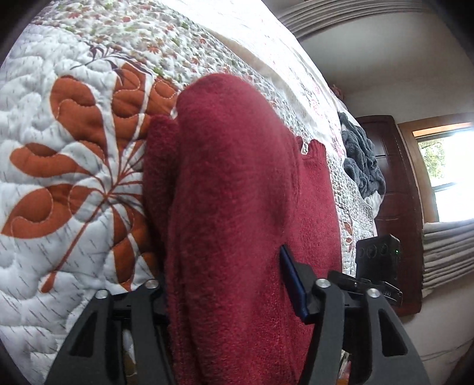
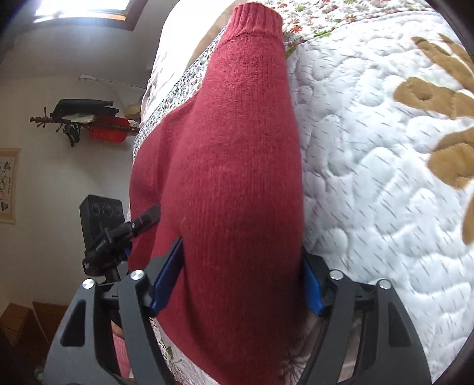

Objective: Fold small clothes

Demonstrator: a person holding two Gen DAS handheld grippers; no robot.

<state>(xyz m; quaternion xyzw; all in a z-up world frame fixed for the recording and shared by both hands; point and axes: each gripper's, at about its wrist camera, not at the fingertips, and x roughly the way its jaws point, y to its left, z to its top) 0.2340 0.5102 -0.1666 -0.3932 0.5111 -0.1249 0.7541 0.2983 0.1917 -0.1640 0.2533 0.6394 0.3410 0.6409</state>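
Left wrist view: both grippers hold one red knit sweater (image 1: 237, 189) over the quilted bedspread (image 1: 59, 118).

Left gripper (image 1: 225, 284) has its jaws closed on a thick fold of the sweater; the right gripper (image 2: 243, 266), blue pads (image 2: 167, 278) visible, pinches another bunched section the same way. The garment lies lengthwise along the bedspread toward its far edge, ribbed hem or cuff (image 2: 257, 17) farthest from the right camera. Handling judgement: soft, limp, fairly light and non-slippery knit; it will sag between grips, so take hold at edges or seams through all layers. The sweater fills both views, hiding its outline, sleeves and the left gripper's inner pad; fold progress cannot be determined.
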